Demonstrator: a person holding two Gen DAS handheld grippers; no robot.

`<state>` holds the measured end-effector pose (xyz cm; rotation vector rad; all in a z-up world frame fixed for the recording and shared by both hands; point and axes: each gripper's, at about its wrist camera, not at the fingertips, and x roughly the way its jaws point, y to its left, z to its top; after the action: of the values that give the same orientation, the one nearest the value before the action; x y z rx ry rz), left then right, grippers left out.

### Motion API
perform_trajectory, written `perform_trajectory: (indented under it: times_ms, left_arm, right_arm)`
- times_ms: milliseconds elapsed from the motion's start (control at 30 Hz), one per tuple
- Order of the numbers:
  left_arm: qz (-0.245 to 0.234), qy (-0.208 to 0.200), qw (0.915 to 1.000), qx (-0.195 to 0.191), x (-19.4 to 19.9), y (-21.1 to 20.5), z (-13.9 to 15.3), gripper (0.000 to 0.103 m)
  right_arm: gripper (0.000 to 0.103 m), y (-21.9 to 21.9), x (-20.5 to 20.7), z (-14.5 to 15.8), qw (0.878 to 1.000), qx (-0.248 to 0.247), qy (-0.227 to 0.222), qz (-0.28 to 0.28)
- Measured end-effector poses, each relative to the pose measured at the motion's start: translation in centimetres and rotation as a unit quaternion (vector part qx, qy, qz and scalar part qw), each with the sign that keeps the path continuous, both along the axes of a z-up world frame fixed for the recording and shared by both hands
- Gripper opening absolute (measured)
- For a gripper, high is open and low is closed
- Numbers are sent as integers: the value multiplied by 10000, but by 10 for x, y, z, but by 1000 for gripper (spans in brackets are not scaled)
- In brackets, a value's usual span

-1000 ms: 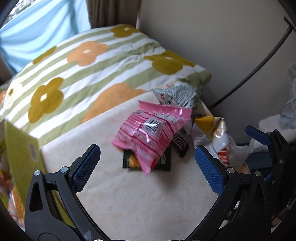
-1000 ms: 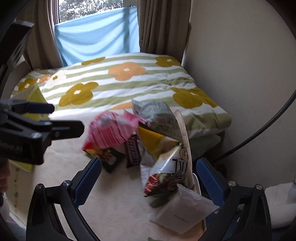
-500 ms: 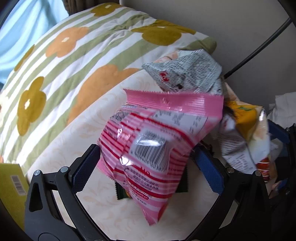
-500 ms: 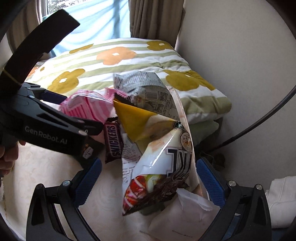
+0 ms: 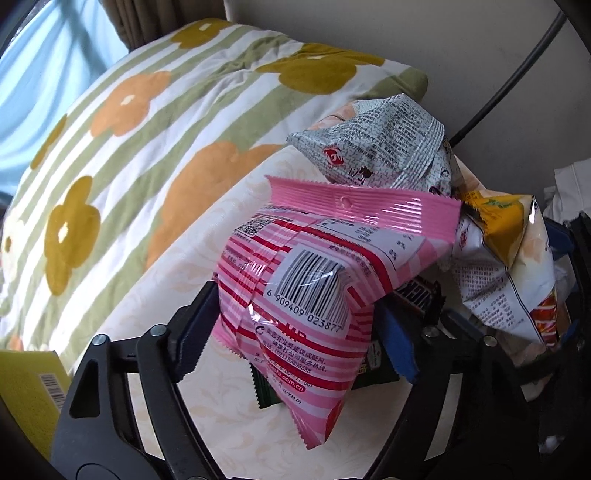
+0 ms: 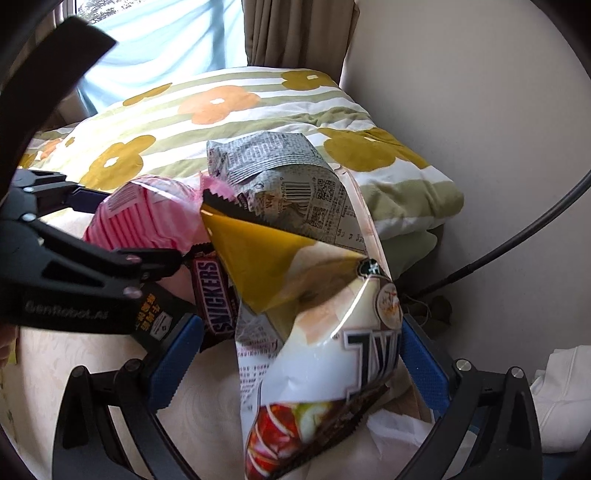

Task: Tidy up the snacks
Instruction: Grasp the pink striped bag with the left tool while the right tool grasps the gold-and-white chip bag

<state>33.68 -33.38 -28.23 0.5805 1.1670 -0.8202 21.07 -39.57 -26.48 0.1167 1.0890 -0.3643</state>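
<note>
Surface: cream patterned tabletop (image 5: 155,295), snacks piled toward its 3 o'clock edge in the left wrist view. Behind it at 11–12 o'clock, a quilt (image 5: 155,122) with green stripes and orange and olive flowers; past that a brown curtain (image 6: 295,33) and a pale blue sheet (image 6: 166,40) over the window. Plain wall at 2 o'clock, a black cable (image 6: 524,236) running down it.

Left gripper (image 5: 295,328): jaws have just been closing, now narrow, both blue pads pressed into the pink striped bag (image 5: 314,295), barcode side up.
Right gripper (image 6: 295,358): jaws wide, straddling the white and yellow chip bag (image 6: 314,350); right pad is right at the bag's edge, left pad clear of it, no clamp.

Hard to read: dark green packet (image 5: 266,391) mostly buried under the pink bag, label unreadable. Snickers bar (image 6: 218,291) half covered by the chip bag. Yellow box (image 5: 33,391) cut off at 8 o'clock. White cloth (image 6: 561,398) at 4 o'clock, cropped.

Count: one pink bag, one grey printed bag (image 6: 280,181), one chip bag, one Snickers, one green packet; two grippers.
</note>
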Motion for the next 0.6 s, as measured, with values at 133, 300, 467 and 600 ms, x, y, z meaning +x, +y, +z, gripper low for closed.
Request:
perform_trajectory:
  times_ms: [133, 300, 467, 600]
  left_arm:
    - [41, -21, 10000, -9, -1, 6, 3, 70]
    - [125, -8, 9999, -110, -2, 13, 12, 68]
    - [314, -12, 9993, -206, 0, 20, 17, 67]
    - [387, -69, 9987, -315, -3, 26, 25, 66]
  right_arm:
    - [96, -1, 3, -4, 10000, -27, 64, -29]
    - [83, -2, 4, -11, 9997, 59, 212, -111]
    - [67, -5, 3, -11, 9997, 144, 150, -142]
    - [54, -6, -2, -5, 9993, 338, -3, -180]
